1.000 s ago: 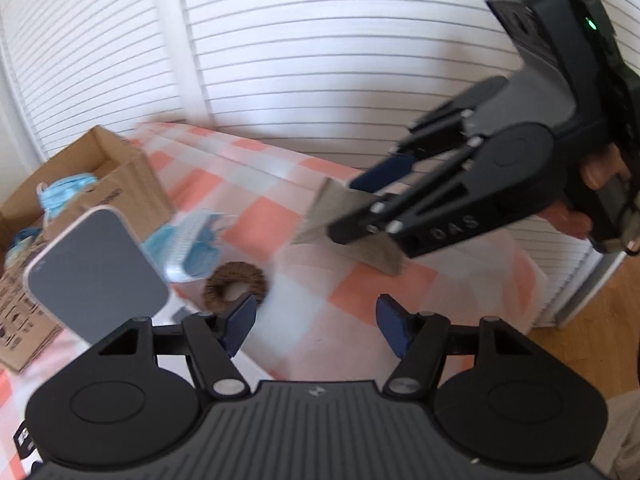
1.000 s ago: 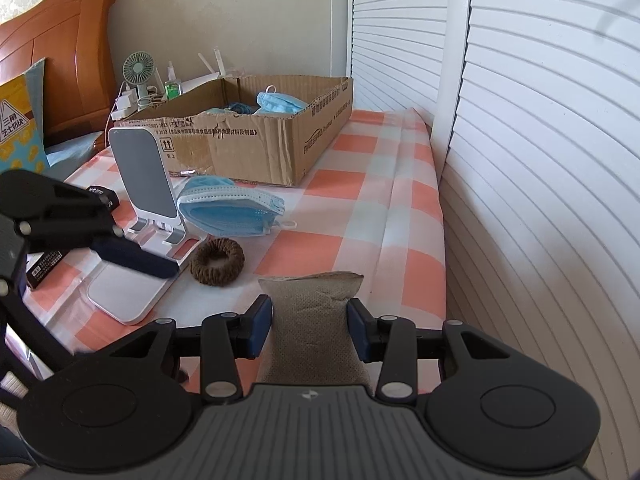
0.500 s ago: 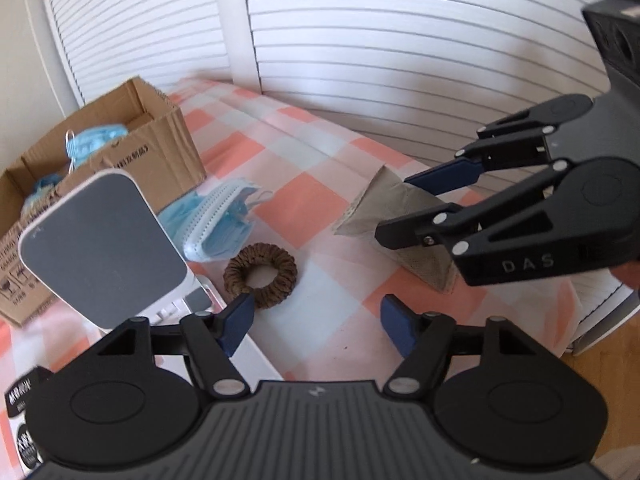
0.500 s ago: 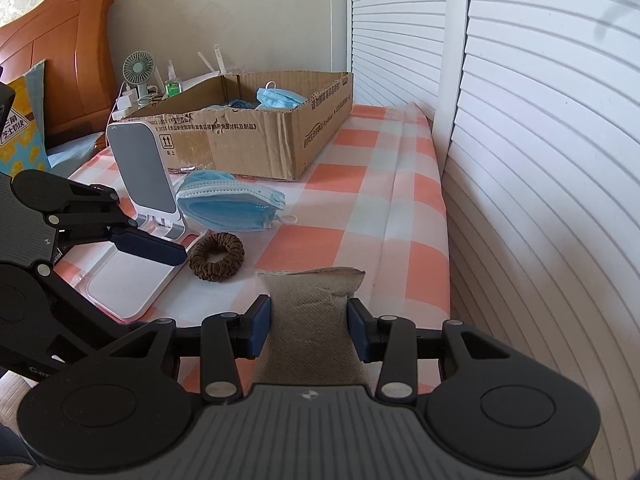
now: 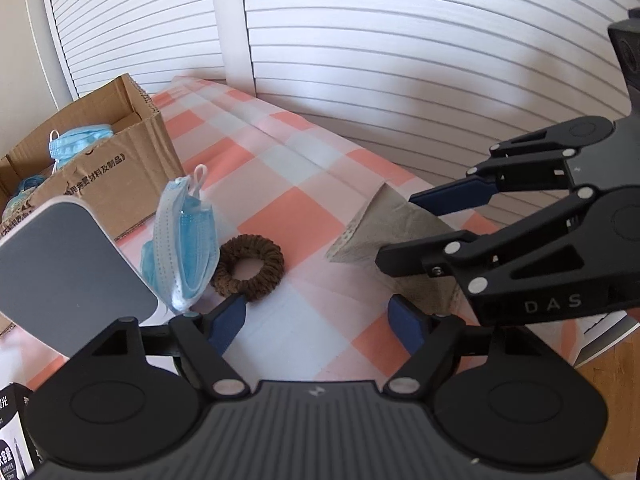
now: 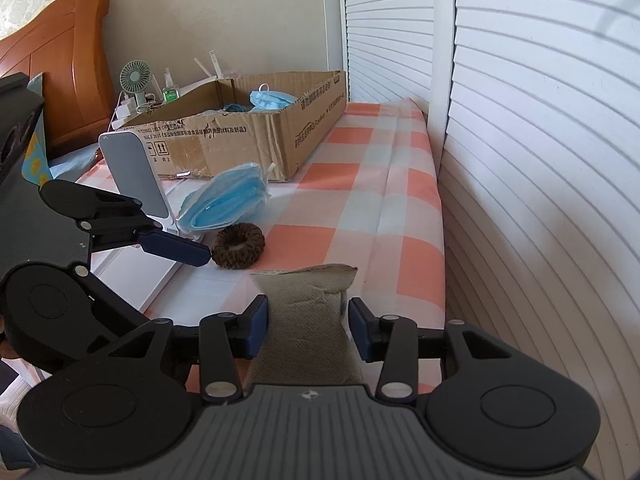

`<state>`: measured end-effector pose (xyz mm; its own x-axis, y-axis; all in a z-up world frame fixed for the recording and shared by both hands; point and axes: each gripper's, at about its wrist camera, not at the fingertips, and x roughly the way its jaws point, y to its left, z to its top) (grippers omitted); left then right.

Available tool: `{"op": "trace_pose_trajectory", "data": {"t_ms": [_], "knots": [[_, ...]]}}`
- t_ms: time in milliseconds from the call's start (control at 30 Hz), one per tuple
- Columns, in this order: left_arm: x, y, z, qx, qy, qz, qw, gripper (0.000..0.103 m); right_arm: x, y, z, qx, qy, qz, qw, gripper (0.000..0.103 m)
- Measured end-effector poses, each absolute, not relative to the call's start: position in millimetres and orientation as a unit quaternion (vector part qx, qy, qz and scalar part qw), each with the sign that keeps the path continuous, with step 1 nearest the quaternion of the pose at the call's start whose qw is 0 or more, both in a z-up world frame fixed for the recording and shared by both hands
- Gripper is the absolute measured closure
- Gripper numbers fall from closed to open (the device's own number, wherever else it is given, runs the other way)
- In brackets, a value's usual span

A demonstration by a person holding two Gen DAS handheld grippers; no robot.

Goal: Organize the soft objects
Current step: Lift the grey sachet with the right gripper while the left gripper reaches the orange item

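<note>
A brown scrunchie [image 5: 249, 267] lies on the checked cloth; it also shows in the right wrist view [image 6: 238, 245]. A stack of blue face masks [image 5: 182, 240] leans beside it, seen flatter in the right wrist view [image 6: 224, 203]. My left gripper [image 5: 316, 322] is open and empty, just short of the scrunchie. A grey-brown fabric pouch [image 6: 307, 320] sits between the fingers of my right gripper [image 6: 308, 330]; whether they press it or stand open around it is not clear. The pouch also shows in the left wrist view [image 5: 394, 232].
An open cardboard box [image 6: 256, 136] with more masks stands at the back. A white phone stand [image 6: 138, 176] rises left of the masks. White slatted doors [image 6: 540, 140] line the right edge of the surface. A fan and bottles stand behind the box.
My left gripper has come down and forward toward the scrunchie. The masks now look propped upright in the left wrist view. The right gripper has held its place around the pouch.
</note>
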<state>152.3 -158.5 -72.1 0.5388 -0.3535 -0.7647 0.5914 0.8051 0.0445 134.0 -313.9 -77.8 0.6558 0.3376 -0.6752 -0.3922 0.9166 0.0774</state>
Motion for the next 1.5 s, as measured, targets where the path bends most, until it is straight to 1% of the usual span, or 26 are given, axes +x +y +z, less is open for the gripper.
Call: {"op": "trace_pose_trajectory", "data": {"t_ms": [200, 300, 367, 400, 433, 600, 1000, 1167, 1267, 1333, 1467, 1500], "knots": [[136.7, -157.6, -69.2, 0.182, 0.382, -0.268, 0.865, 0.02, 137.3, -311.8, -82.0, -0.041, 0.373, 0.201, 0.905, 0.051], [132.8, -156.1, -68.2, 0.191, 0.377, -0.272, 0.864, 0.019, 138.8, -307.3, -85.9, -0.047, 0.377, 0.199, 0.904, 0.051], [133.6, -155.3, -67.8, 0.191, 0.377, -0.272, 0.865, 0.019, 137.5, -303.2, -87.0, -0.06, 0.374, 0.196, 0.905, 0.061], [134.2, -155.0, -67.7, 0.19, 0.377, -0.271, 0.865, 0.019, 136.2, -301.6, -86.7, -0.067, 0.372, 0.196, 0.905, 0.069], [134.5, -154.6, -67.7, 0.189, 0.377, -0.272, 0.865, 0.019, 134.4, -300.5, -85.4, -0.072, 0.37, 0.199, 0.904, 0.072], [134.7, -154.9, -68.2, 0.188, 0.375, -0.269, 0.867, 0.019, 123.2, -303.9, -75.5, -0.078, 0.361, 0.212, 0.905, 0.073], [131.0, -160.0, -62.6, 0.192, 0.355, -0.287, 0.868, 0.021, 117.4, -327.4, -52.0, -0.022, 0.351, 0.225, 0.909, 0.073], [134.7, -164.9, -57.7, 0.191, 0.335, -0.307, 0.87, 0.028, 122.6, -330.1, -38.0, -0.021, 0.341, 0.215, 0.915, 0.073], [140.1, -170.9, -59.5, 0.183, 0.334, -0.315, 0.87, 0.028, 124.2, -329.5, -31.6, -0.027, 0.335, 0.212, 0.918, 0.073], [142.2, -176.8, -62.3, 0.178, 0.331, -0.333, 0.865, 0.032, 125.4, -328.8, -28.9, -0.03, 0.333, 0.209, 0.919, 0.073], [151.6, -188.7, -70.6, 0.172, 0.333, -0.356, 0.856, 0.051, 127.0, -328.5, -28.3, -0.031, 0.332, 0.208, 0.92, 0.073], [154.2, -190.5, -73.0, 0.168, 0.336, -0.359, 0.854, 0.053, 127.4, -329.4, -28.8, -0.03, 0.332, 0.207, 0.92, 0.073]]}}
